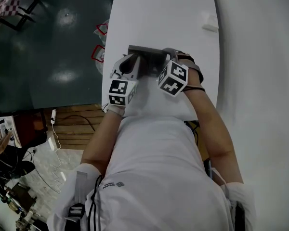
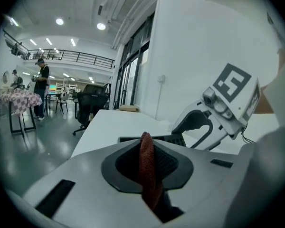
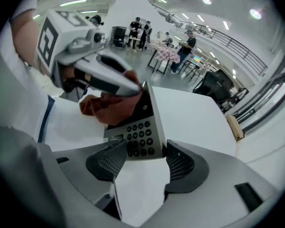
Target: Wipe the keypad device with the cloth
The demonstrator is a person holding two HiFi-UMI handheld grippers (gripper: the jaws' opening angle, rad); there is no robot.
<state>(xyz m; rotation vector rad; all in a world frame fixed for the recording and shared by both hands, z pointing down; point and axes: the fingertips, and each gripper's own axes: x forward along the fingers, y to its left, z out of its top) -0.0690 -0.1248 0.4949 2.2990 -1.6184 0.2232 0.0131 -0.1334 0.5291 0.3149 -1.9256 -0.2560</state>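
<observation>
My right fingers (image 3: 183, 165) clamped the near end of the keypad device (image 3: 140, 134) over the desk (image 3: 194, 113), a stiff, likely light thing best held by its sides, while my left fingers (image 2: 123, 167) pinched the soft cloth (image 3: 102, 109) against its far end.

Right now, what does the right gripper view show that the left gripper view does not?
Only the right gripper view shows the keypad device face-on, its round buttons visible, held between the jaws of the right gripper, with the cloth bunched against its dark upper part. Only the left gripper view shows the left gripper with its jaws shut on that red cloth, and the right gripper's marker cube. Both show the cloth, the white table and the opposite gripper.
</observation>
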